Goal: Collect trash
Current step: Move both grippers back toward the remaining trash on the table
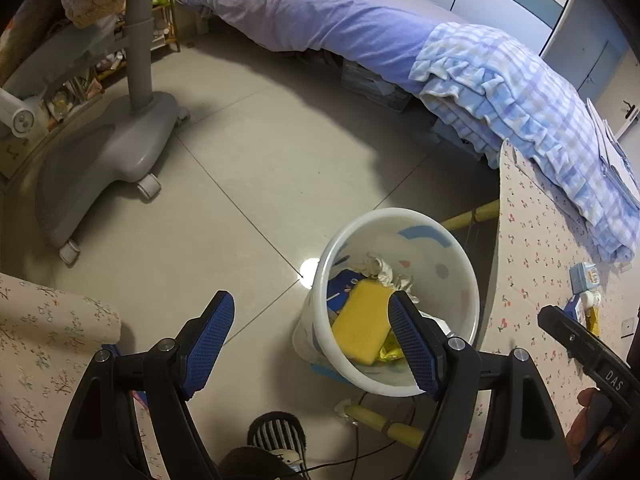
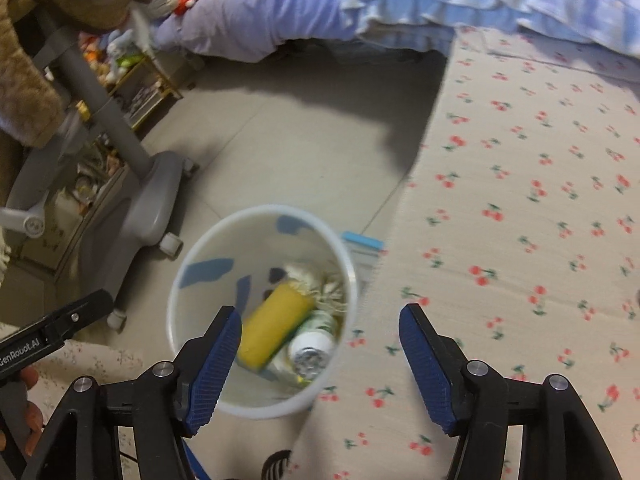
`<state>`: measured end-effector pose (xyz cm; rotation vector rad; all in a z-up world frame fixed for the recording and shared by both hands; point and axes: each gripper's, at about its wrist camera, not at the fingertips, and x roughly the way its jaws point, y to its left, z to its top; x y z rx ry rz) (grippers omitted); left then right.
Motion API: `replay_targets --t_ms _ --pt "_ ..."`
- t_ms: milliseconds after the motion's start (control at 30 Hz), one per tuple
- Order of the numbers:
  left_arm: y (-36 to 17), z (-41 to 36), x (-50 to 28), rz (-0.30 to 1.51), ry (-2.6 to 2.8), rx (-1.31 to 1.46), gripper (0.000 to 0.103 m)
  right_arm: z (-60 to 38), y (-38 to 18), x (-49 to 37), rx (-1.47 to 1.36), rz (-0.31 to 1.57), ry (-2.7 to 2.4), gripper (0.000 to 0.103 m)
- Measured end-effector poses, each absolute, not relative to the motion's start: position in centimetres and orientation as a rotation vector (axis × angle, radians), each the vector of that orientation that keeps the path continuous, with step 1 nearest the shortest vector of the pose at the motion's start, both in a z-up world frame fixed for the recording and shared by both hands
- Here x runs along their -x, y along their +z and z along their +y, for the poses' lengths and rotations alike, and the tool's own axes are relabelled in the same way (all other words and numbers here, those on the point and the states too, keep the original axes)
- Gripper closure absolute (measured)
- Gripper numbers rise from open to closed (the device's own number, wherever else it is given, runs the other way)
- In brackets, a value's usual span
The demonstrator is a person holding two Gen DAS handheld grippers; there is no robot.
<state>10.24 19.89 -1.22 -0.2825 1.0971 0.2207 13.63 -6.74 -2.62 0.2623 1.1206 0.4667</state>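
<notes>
A white trash bin point(image 1: 460, 256) stands on the floor beside the cherry-print table point(image 1: 532, 264). It holds a yellow sponge point(image 1: 360, 324), crumpled tissue point(image 1: 380, 268) and wrappers. My left gripper point(image 1: 312, 340) is open and empty, above the floor just left of the bin. In the right wrist view the bin point(image 2: 192, 236) shows the sponge point(image 2: 276, 320), tissue point(image 2: 320, 280) and a small foil-topped bottle point(image 2: 312, 350). My right gripper point(image 2: 320, 364) is open and empty, above the bin's right edge. Small cartons point(image 1: 584, 280) lie on the table at the right.
A grey wheeled chair base point(image 1: 112, 152) stands on the tiled floor at left. A bed point(image 1: 340, 20) with a purple sheet and blue checked blanket point(image 1: 520, 92) runs along the back. A floral cushion point(image 1: 48, 328) is at lower left. A striped slipper point(image 1: 276, 436) is below.
</notes>
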Motion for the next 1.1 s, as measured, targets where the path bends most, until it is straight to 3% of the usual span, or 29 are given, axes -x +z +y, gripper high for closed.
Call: replay_targets --t_ms 667,800,1100 --pt "-1.7 12.8 -11.4 1.126 0.106 0.232 0.021 -19.2 -0.9 -12.3 -0.307 1.106 0.263 0.026" --pt "-1.8 10.8 -11.9 1.132 0.085 0.211 0.013 -22.0 -0.9 -12.1 -0.331 1.109 0.223 0.026" --pt "-1.5 5.1 -12.9 1.131 0.025 0.152 0.013 -27.4 -0.6 -11.2 -0.359 1.108 0.151 0.026"
